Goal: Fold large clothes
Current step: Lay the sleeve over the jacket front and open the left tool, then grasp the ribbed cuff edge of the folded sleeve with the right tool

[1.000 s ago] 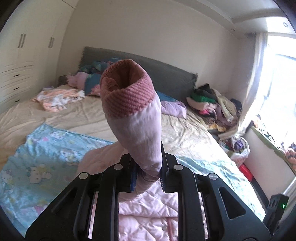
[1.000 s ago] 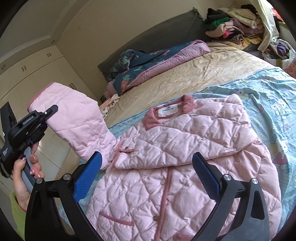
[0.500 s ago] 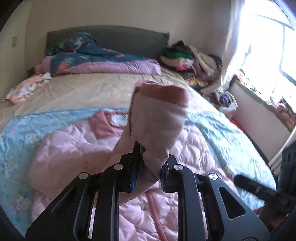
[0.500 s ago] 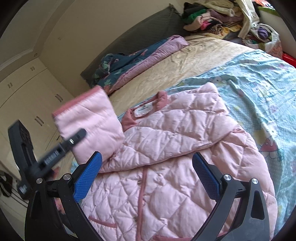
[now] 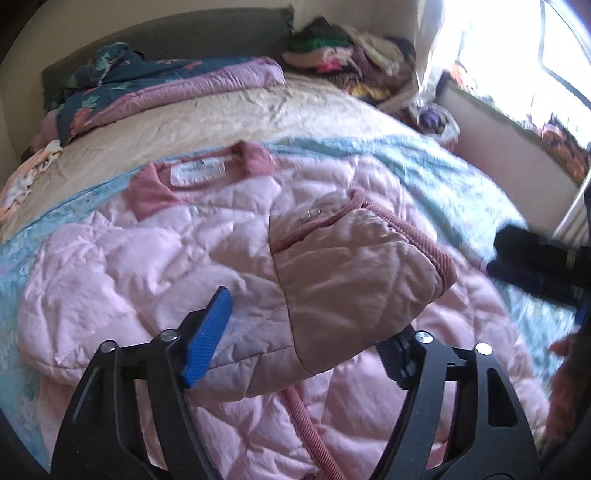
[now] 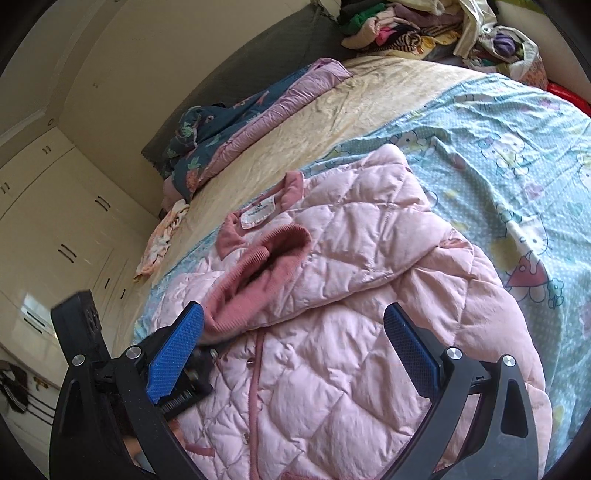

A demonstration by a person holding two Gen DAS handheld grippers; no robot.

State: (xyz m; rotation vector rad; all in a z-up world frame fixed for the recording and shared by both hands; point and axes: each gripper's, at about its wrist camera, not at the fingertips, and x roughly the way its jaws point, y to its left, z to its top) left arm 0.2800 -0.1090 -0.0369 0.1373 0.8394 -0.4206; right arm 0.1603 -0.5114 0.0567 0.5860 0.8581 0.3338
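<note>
Left wrist view: a pink quilted jacket (image 5: pixel 155 266) lies spread on a pale blue cartoon-print blanket (image 5: pixel 454 177) on a bed, its darker pink collar and white label pointing away from the camera. One sleeve (image 5: pixel 354 273), ending in a ribbed pink cuff, is folded across the jacket's front. The left gripper (image 5: pixel 306 347) is low over it with its jaws opening; the sleeve lies between the blue pads, which stand clear of the fabric on the left side, while the right pad is half hidden behind the sleeve. A dark blurred shape at the right edge is the other tool.

Right wrist view: the same jacket fills the middle, both sleeves crossed over its chest, the open ribbed cuff (image 6: pixel 266 273) resting just below the collar label. The right gripper (image 6: pixel 295 354) hovers above the jacket's lower front with its jaws wide apart and nothing between them. A heap of clothes (image 6: pixel 399 22) sits at the far corner of the bed.
</note>
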